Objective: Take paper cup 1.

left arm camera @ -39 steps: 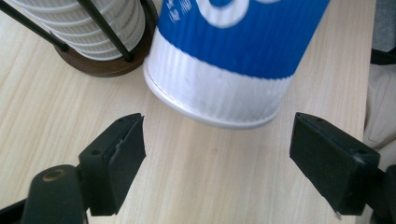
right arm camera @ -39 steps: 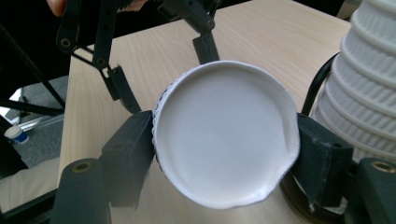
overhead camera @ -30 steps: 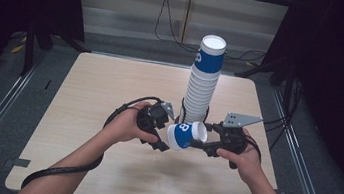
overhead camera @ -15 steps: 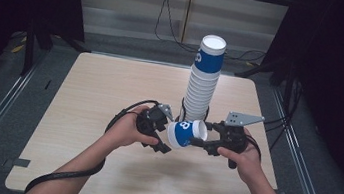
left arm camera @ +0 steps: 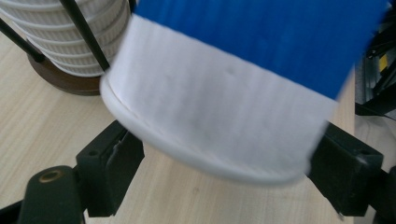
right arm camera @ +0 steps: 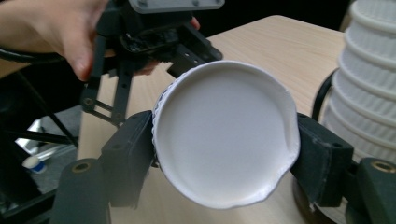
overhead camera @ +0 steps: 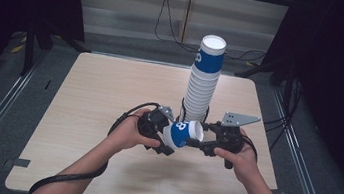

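One cup (overhead camera: 180,134) lies on its side between your two tongs, above the table (overhead camera: 105,88). Your right tongs (overhead camera: 197,143) clamp its rim, one jaw on either side, and the rim is dented by the right jaw. Your left tongs (overhead camera: 167,137) are closed on the cup's other end, a jaw at each side. Just beyond both tongs stands one stack (overhead camera: 202,83) of cups on a brown base (left arm camera: 63,79).
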`<control>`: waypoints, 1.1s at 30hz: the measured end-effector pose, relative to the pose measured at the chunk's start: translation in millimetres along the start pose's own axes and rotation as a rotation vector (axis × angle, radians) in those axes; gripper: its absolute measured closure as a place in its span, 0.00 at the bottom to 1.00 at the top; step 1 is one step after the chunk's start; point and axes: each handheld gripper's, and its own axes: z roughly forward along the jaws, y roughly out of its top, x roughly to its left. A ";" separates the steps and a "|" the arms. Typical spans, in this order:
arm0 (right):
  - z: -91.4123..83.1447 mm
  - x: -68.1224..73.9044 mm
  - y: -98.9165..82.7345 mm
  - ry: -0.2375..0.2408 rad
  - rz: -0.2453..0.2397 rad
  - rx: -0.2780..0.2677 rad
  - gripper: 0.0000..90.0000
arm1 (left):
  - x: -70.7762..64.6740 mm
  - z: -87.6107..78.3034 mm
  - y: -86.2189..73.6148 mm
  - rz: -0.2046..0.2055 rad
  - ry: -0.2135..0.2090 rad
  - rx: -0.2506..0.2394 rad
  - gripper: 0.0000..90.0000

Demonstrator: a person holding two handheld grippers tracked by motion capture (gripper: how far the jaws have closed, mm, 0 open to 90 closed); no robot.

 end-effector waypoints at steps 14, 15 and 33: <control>-0.6 0.9 -5.3 0.031 0.020 -0.019 0.31 | 1.2 -6.7 1.4 0.037 0.024 0.005 0.17; -0.5 0.7 -5.6 0.033 0.022 -0.021 0.31 | 0.9 -6.8 1.7 0.039 0.028 0.001 0.17; 2.3 -4.4 -7.2 0.048 0.043 -0.010 0.31 | -2.9 -10.5 9.3 0.146 0.027 0.008 0.31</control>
